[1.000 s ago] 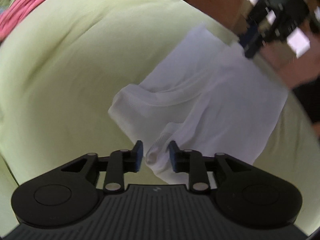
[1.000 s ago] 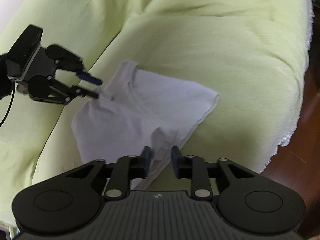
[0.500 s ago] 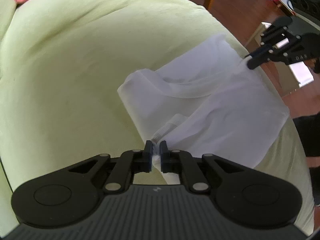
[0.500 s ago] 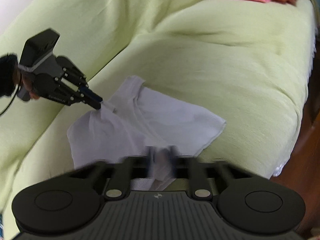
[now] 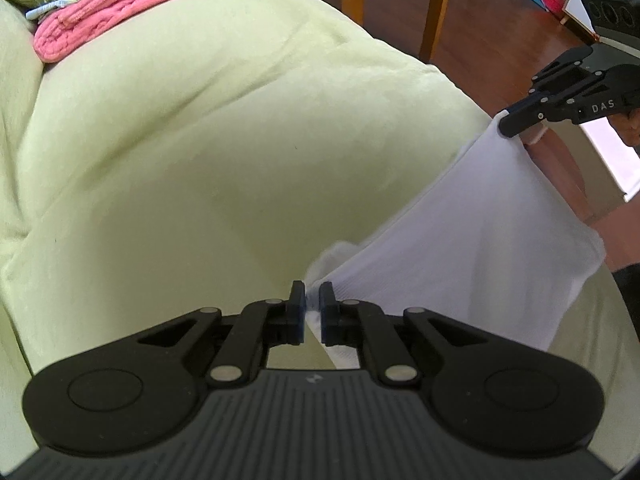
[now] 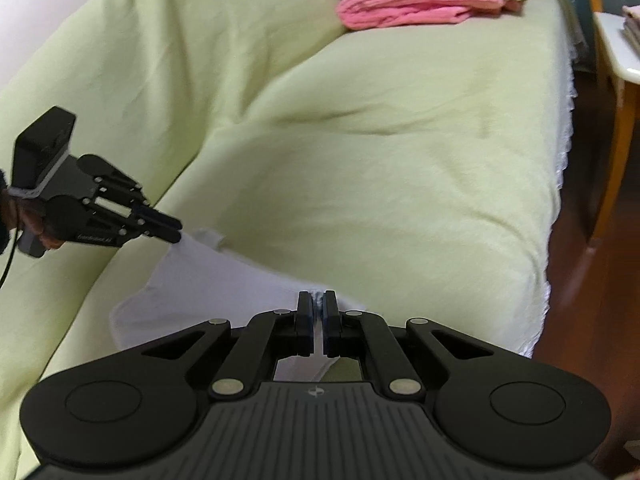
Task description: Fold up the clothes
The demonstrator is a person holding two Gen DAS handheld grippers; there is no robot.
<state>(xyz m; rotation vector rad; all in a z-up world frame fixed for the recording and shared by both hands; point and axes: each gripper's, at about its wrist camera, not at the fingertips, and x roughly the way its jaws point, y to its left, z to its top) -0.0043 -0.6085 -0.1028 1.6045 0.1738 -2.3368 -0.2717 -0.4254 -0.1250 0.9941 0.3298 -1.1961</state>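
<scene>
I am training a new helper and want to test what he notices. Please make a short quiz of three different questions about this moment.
1. True or false: both grippers are shut on the white garment.
2. What pink thing lies at the far end of the green sofa?
A. folded towel
B. cushion
C. bag
3. Fill in: in the left wrist view, the garment stretches from the left gripper to the ____ gripper.

Key: 1 true; 2 A, the folded towel; 3 right.

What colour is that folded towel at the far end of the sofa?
Pink folded towel, clearest in the right wrist view.
</scene>
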